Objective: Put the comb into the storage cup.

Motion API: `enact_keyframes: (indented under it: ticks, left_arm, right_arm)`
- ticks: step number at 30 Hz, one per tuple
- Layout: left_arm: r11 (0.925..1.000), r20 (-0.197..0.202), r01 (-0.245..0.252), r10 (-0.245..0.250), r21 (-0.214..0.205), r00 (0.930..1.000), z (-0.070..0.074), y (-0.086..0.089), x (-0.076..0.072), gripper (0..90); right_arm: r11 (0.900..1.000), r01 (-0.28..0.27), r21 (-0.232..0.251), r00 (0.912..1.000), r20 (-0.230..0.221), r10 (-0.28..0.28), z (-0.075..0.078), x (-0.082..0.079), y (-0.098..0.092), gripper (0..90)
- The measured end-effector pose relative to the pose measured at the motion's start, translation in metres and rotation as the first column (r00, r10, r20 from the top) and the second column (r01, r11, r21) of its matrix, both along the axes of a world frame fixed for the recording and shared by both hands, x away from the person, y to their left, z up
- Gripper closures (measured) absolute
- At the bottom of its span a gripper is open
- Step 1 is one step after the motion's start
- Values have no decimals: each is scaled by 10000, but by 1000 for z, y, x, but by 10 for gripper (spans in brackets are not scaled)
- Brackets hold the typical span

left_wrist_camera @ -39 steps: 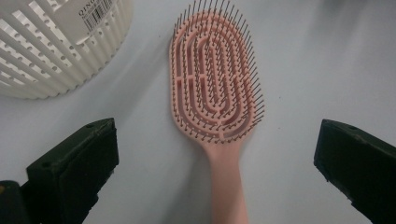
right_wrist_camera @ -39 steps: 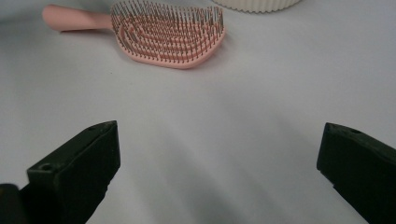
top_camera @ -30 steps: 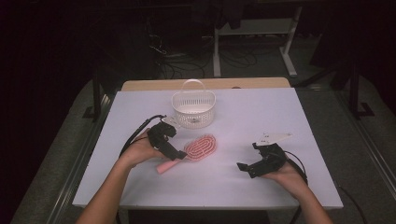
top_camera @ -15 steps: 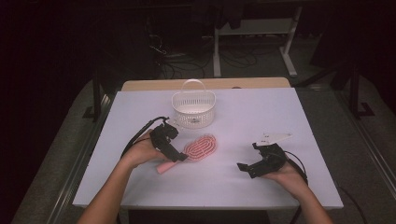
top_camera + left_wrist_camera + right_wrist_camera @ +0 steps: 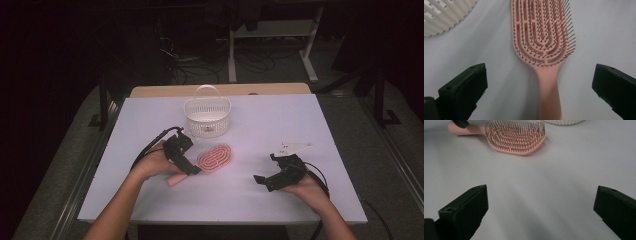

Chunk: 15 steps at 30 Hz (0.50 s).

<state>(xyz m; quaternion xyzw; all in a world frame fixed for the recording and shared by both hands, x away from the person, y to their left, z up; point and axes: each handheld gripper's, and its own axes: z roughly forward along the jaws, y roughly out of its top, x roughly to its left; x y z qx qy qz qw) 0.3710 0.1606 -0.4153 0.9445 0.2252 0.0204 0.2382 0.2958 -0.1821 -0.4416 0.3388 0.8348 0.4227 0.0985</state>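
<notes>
Resting on the table: a pink hairbrush (image 5: 215,158), bristles up, near the middle, handle toward the near left.
Basket: white slatted basket (image 5: 207,116) just beyond the brush, far of centre; nothing visible inside it.
Left claw (image 5: 539,85): jaws spread wide to either side of the brush handle (not gripping it).
Right claw (image 5: 541,207): jaws wide apart, holding nothing, low over bare table (image 5: 300,125), well right of the brush.

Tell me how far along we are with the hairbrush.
Early. The left tool is open, astride the pink hairbrush handle, not yet closed on it. The brush lies bristles-up on the table beside the white basket. The right tool rests open, apart. Gripping and lifting remain.
</notes>
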Motion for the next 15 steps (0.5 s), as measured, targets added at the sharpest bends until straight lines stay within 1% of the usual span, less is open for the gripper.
enact_keyframes:
  ticks: [2, 4, 6, 8, 9, 13, 15]
  left_arm:
    - [9999, -4, 21, -21, 135, 10000, -1, -1, 0, 0]
    - [9999, -11, -15, 15, 154, 10000, -2, -2, 0, 5]
    - [9996, -72, -107, 109, 266, 9999, -3, -3, 0, 6]
    - [9993, -49, -139, 141, 346, 9999, -3, -3, 0, 48]
    - [9984, -17, -209, 210, 518, 9998, -3, -4, 0, 54]
    - [9976, -45, -244, 247, 650, 9997, -4, -4, -1, 73]
    - [9968, -73, -225, 231, 764, 9997, -3, -6, -2, 114]
  right_arm:
    - [10000, -10, -6, 10000, 6, 10, 0, 0, 0, 0]
    - [10000, -24, -20, 10000, 7, 24, 0, 0, 0, 0]
    - [10000, -21, -35, 10000, 3, 21, 0, 0, 0, 0]
    - [10000, -20, -27, 10000, -2, 20, 0, 0, 0, 0]
    - [10000, -20, -28, 10000, -4, 20, 0, 0, 0, 0]
    - [10000, -15, -43, 10000, 2, 15, 0, 0, 0, 0]
    - [10000, -10, -54, 10000, 7, 10, -1, 0, 0, 0]
